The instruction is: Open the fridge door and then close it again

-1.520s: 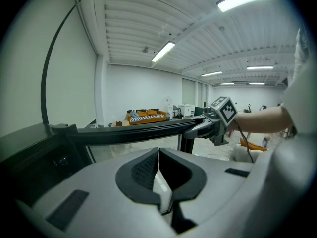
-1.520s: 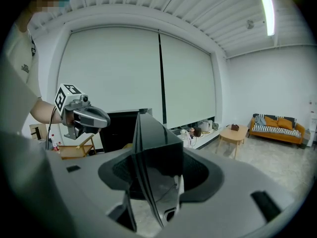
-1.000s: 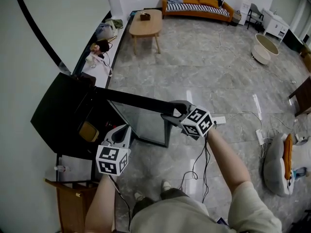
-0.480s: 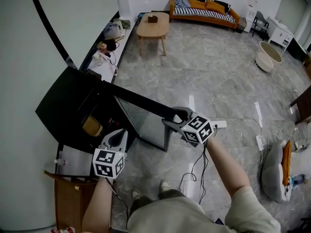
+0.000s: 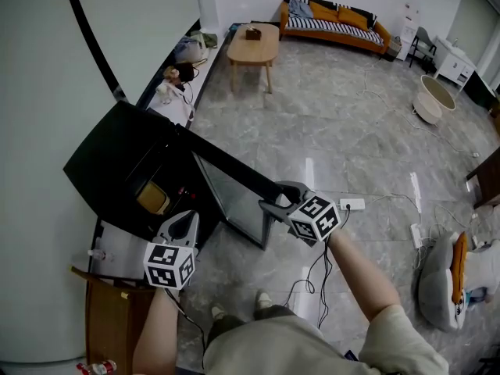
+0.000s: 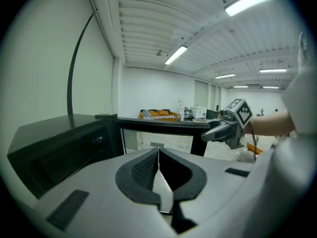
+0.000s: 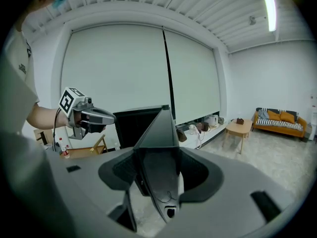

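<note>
Your right gripper [image 5: 275,196] grips the free edge of the fridge door [image 5: 231,180]. Its jaws stand fairly wide, and in the right gripper view the dark edge fills the gap between the pads. The door stands swung well out from the black fridge [image 5: 109,158], which sits by the wall at your left with its inside dark. Your left gripper [image 5: 186,219] hangs near the fridge's open front, apart from the door, with its jaws pressed together and nothing between them. Grey tiled floor [image 5: 344,131] lies beyond the door.
</note>
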### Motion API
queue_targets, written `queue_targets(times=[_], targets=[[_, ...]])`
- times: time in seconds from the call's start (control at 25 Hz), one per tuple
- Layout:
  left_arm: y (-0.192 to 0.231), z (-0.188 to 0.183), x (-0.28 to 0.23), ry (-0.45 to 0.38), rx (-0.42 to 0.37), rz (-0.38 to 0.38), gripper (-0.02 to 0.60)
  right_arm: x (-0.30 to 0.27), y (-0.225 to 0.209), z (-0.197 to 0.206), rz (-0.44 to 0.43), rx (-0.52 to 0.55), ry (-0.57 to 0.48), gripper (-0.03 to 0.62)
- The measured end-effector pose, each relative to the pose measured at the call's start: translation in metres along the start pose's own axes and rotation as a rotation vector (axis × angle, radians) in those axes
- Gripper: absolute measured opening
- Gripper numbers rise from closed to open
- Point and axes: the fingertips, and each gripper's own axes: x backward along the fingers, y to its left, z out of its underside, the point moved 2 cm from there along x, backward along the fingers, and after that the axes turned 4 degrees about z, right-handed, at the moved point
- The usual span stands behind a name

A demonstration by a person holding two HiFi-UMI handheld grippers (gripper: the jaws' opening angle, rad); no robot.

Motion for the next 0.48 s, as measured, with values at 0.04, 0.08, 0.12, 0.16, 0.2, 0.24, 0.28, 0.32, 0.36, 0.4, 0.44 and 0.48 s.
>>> queue_targets(times=[0.04, 0.08, 0.12, 0.16, 0.2, 0.24, 0.28, 0.32, 0.36, 0.4, 0.44, 0.48], targets=[[0.002, 0.001, 0.004, -0.003, 0.002, -0.004, 0.009, -0.001, 0.005, 0.000, -0.004, 0.004, 0.005, 0.230], [0.003, 0.003, 0.008, -0.004, 0.003, -0.007, 0.009, -0.002, 0.009, 0.000, -0.008, 0.008, 0.010, 0.230], [0.005, 0.004, 0.012, -0.005, 0.005, -0.010, 0.009, -0.002, 0.013, 0.001, -0.012, 0.010, 0.013, 0.230], [0.006, 0.006, 0.015, -0.006, 0.006, -0.013, 0.009, -0.002, 0.018, 0.001, -0.014, 0.011, 0.016, 0.230], [0.007, 0.007, 0.019, -0.006, 0.009, -0.016, 0.009, -0.001, 0.023, 0.001, -0.016, 0.011, 0.017, 0.230], [0.008, 0.009, 0.023, -0.006, 0.012, -0.019, 0.009, -0.001, 0.028, 0.001, -0.017, 0.010, 0.019, 0.230], [0.009, 0.011, 0.027, -0.006, 0.015, -0.021, 0.009, -0.001, 0.033, 0.001, -0.018, 0.010, 0.020, 0.230], [0.010, 0.012, 0.031, -0.007, 0.018, -0.023, 0.009, -0.002, 0.038, 0.000, -0.018, 0.010, 0.022, 0.230], [0.012, 0.013, 0.035, -0.008, 0.021, -0.025, 0.009, -0.003, 0.043, 0.000, -0.020, 0.010, 0.024, 0.229], [0.013, 0.014, 0.039, -0.011, 0.023, -0.025, 0.009, -0.004, 0.047, 0.000, -0.022, 0.011, 0.027, 0.230], [0.014, 0.014, 0.043, -0.014, 0.023, -0.026, 0.009, -0.005, 0.052, 0.000, -0.024, 0.011, 0.029, 0.230], [0.015, 0.014, 0.047, -0.018, 0.023, -0.027, 0.009, -0.006, 0.056, 0.000, -0.027, 0.010, 0.031, 0.230]])
